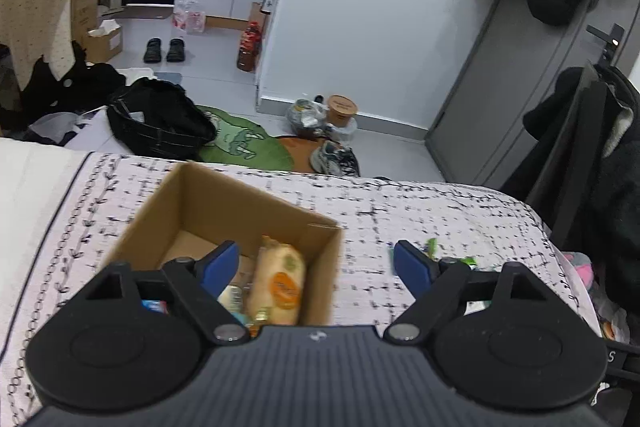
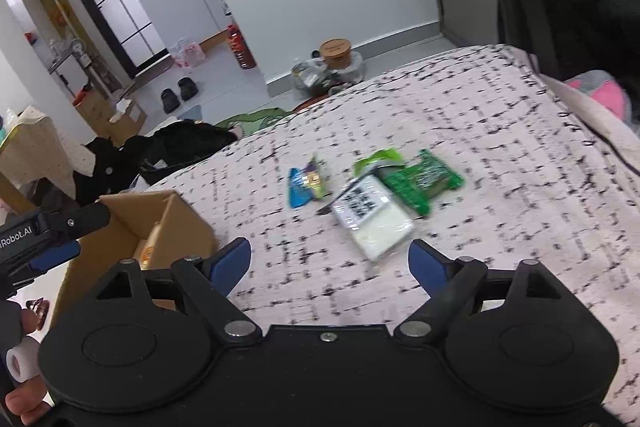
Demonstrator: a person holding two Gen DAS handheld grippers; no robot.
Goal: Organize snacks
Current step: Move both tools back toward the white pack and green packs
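Tilting down, both tongs (image 1: 314, 269) (image 2: 330, 265) open, empty, over bedspread (image 2: 500, 147).

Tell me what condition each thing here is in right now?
Left tool: open, nothing between its fingers.
Right tool: open, empty.
Cardboard box: open at the top, partly filled with snacks.
Beige packet: lying inside the box.
Blue packet: loose on the bed cover, outside the box.
White packet: flat on the cover.
Green packet: flat on the cover beside the white one.

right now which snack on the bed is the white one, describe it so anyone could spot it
On the checked bedspread, right of the cardboard box, lie three loose packets. The white packet is nearest the right gripper, the only one with a black printed square.
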